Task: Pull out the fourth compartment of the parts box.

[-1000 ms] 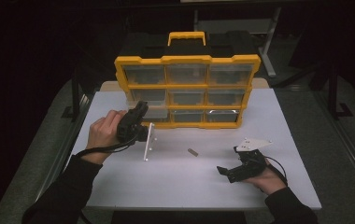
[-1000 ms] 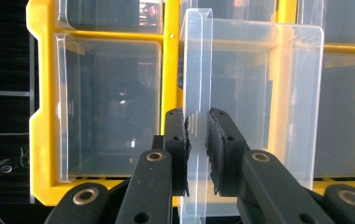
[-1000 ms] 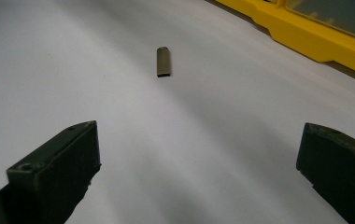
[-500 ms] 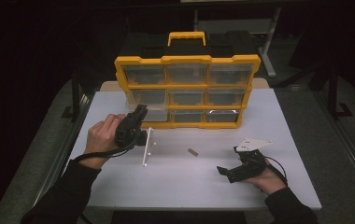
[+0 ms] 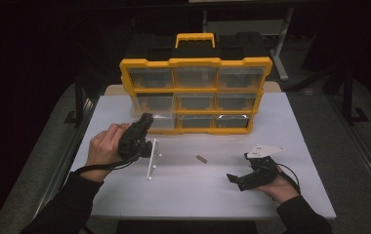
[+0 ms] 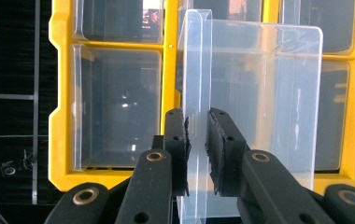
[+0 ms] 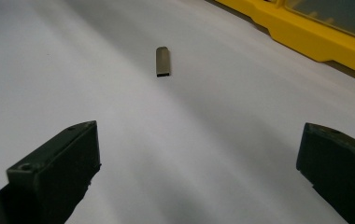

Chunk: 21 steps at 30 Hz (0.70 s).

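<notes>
The clear plastic drawer [image 6: 255, 107] is clamped by its thin front wall between the jaws of your left gripper [image 6: 196, 140], part-way out of the yellow nine-compartment organiser case [image 5: 195, 62] at its lower-left slot, about 10 o'clock on the white tabletop [image 5: 174, 195]. Draw it straight out and level, I'd judge, so it doesn't bind. One small grey metal piece [image 7: 163, 61] lies mid-table, ahead of your right gripper [image 7: 199, 163], whose jaws stand wide apart at 4 o'clock.

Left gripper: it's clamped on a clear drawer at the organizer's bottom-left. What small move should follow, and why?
Probably draw the clear drawer a little further out. The left gripper pinches its thin front wall, while the right gripper rests open near the small metal piece.
</notes>
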Motion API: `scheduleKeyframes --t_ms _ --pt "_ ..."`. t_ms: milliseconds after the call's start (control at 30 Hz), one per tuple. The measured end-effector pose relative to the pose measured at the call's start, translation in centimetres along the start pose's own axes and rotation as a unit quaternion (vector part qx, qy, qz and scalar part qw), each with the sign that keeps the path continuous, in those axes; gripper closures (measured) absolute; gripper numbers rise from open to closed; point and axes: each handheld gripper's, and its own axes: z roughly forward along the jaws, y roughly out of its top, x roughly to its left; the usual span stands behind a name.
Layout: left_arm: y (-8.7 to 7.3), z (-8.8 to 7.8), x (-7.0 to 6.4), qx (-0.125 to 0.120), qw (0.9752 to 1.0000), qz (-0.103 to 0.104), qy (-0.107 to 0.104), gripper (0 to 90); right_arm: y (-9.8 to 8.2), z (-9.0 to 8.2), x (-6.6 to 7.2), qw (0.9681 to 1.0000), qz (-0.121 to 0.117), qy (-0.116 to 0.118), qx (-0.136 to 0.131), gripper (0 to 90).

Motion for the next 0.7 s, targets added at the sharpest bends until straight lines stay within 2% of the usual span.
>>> scheduleKeyframes --t_ms 700 --pt "-0.1 -1.3 -0.4 -0.002 1.0 -0.001 0.002 78.5 0.0 0.0 -0.2 1.0 0.004 0.0 -0.002 0.0"
